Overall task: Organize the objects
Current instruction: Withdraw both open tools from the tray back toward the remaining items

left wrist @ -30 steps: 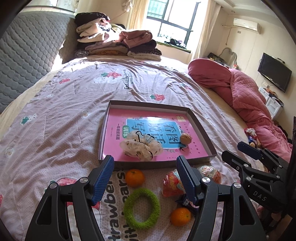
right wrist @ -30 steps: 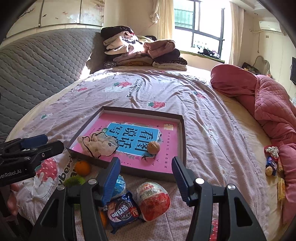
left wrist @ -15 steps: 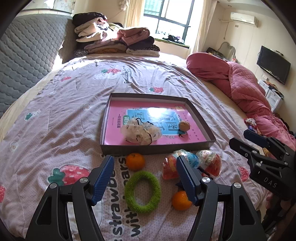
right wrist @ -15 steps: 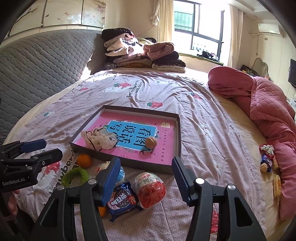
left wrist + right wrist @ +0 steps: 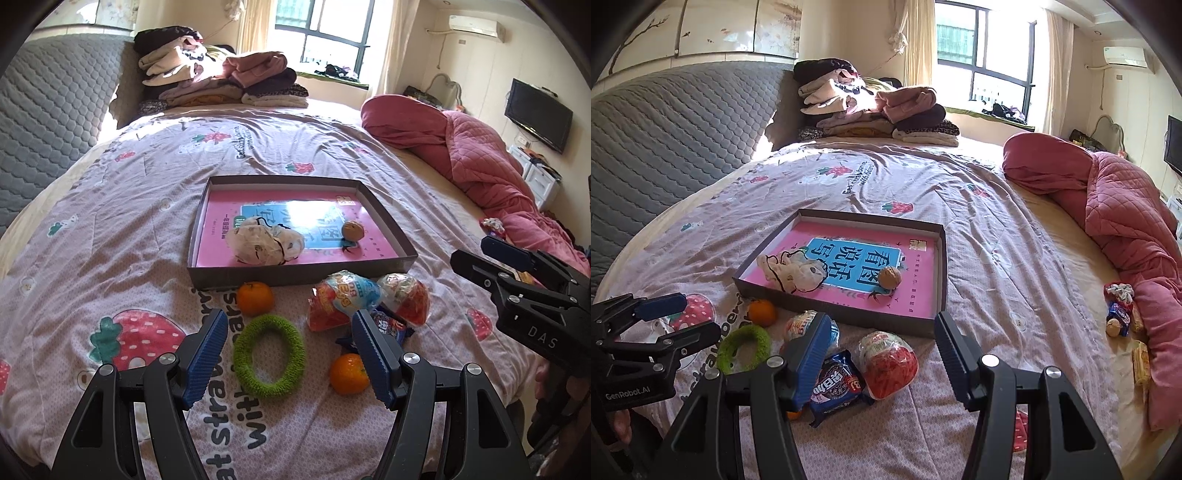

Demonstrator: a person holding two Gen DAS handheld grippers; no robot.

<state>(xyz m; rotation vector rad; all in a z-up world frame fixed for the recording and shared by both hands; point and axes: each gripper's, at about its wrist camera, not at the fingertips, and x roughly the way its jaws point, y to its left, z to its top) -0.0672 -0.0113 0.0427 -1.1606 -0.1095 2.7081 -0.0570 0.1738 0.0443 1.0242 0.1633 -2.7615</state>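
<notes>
A shallow brown tray [image 5: 295, 275] with a pink book inside lies on the bed and holds a white cloth bundle [image 5: 264, 245] and a walnut [image 5: 351, 229]. In front of it lie two oranges [image 5: 255, 298] [image 5: 347, 373], a green ring [image 5: 269, 356], a colourful snack bag [image 5: 343, 302], a red-white pack [image 5: 888, 363] and a blue cookie pack [image 5: 834, 384]. My left gripper [image 5: 290, 321] hangs open above the ring, holding nothing. My right gripper [image 5: 882, 321] is open and empty above the packs. Each gripper shows in the other's view, the right gripper [image 5: 471, 253] and the left gripper [image 5: 700, 314].
A rolled pink quilt [image 5: 1126, 206] runs along the bed's right side, with small snacks and a walnut [image 5: 1119, 314] beside it. Folded clothes [image 5: 871, 114] are stacked at the far end. A grey padded headboard [image 5: 665, 129] lines the left; a TV [image 5: 537, 114] hangs on the right wall.
Both grippers have drawn back from the tray, so the ring, oranges and packs show more fully in front of them. The jaws stand as wide as before.
</notes>
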